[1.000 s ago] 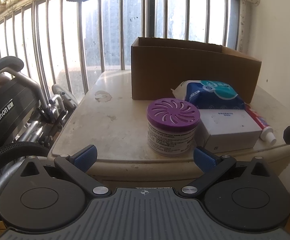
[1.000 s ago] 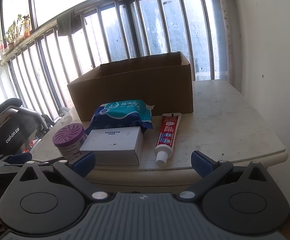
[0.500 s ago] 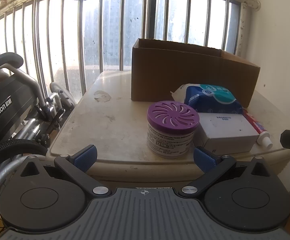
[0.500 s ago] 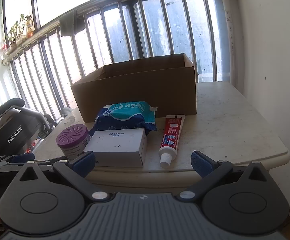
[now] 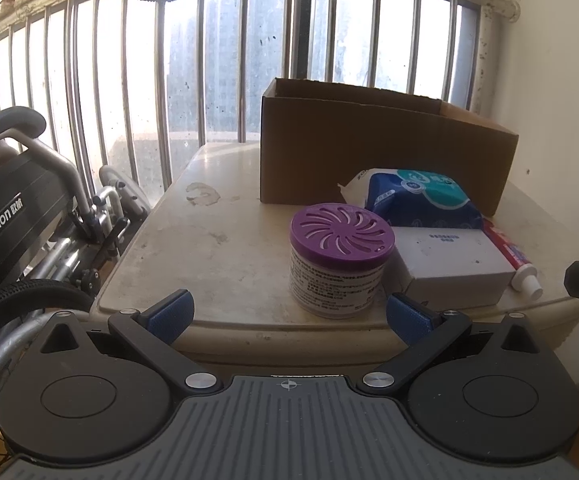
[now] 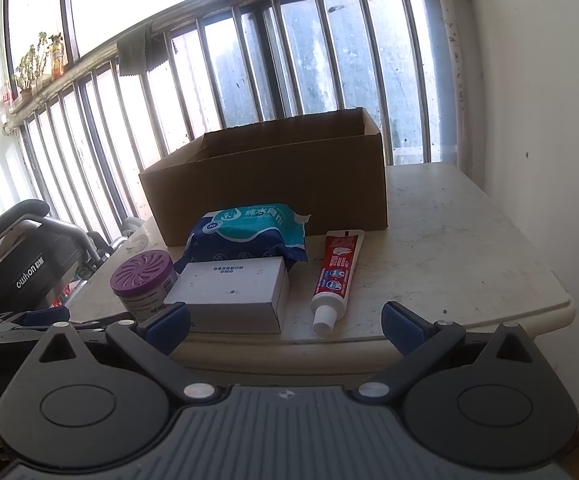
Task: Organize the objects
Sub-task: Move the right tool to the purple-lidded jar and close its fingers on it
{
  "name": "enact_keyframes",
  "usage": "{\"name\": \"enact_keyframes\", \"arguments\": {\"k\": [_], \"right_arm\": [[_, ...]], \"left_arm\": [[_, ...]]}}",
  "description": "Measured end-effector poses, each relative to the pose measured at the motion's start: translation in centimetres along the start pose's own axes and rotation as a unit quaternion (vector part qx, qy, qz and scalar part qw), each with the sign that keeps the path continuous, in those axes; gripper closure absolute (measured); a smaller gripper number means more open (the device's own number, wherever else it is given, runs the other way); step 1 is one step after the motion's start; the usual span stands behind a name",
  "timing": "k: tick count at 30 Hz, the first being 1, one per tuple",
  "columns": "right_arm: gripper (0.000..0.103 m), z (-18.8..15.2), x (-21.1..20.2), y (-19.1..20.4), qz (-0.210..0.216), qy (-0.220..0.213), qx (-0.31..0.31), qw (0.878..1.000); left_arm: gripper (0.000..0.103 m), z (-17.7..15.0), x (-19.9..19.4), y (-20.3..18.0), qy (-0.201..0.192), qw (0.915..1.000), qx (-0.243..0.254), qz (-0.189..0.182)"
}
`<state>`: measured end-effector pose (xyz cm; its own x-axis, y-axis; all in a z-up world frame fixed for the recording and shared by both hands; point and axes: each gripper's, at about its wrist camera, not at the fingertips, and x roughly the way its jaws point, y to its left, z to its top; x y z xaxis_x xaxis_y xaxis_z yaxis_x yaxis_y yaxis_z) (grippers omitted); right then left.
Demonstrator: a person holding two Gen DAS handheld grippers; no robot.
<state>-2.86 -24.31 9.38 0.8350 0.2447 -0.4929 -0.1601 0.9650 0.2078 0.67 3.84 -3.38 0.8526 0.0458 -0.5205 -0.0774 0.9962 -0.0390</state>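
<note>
Left tool (image 5: 287, 314): fingers spread wide, holding nothing. It hangs just off the near edge of the desk (image 5: 217, 248), with the jar (image 5: 339, 264) directly ahead between the two blue fingertips (image 5: 169, 314) and not touching either.

Right tool (image 6: 285, 322): fingers spread wide, holding nothing. It also hangs just off the near desk edge, facing the white box (image 6: 231, 294) and the toothpaste tube (image 6: 335, 280). The left tool shows at the lower left of the right wrist view, beside the jar.

Layout on the desk:
- The jar, with a purple vented lid and a white printed body, stands upright near the front edge at the left end of the group.
- The white box lies flat just to the right of the jar, very close to it; whether they touch cannot be told.
- The wipes pack (image 5: 421, 198), blue and teal, lies behind the white box, with its near edge resting over the back of the box.
- The toothpaste tube, red with a white cap, lies flat to the right of the white box, cap toward the front edge.
- The cardboard box (image 5: 369, 148) stands open-topped behind the group, near the window bars (image 5: 193, 80). Its contents cannot be seen.

A folded wheelchair (image 5: 21, 208) stands to the left of the desk. A wall (image 5: 561, 100) runs along the right.
</note>
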Motion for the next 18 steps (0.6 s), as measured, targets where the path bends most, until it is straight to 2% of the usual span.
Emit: {"name": "enact_keyframes", "arguments": {"k": [12, 18], "right_arm": [[0.000, -0.2, 0.4, 0.5, 0.023, 0.000, 0.022, 0.999], [0.000, 0.1, 1.2, 1.5, 0.050, 0.003, 0.022, 0.998]], "left_arm": [[0.001, 0.2, 0.2, -0.7, -0.015, 0.9997, 0.019, 0.009], [0.005, 0.4, 0.7, -0.8, -0.018, 0.9996, 0.019, -0.013]]}}
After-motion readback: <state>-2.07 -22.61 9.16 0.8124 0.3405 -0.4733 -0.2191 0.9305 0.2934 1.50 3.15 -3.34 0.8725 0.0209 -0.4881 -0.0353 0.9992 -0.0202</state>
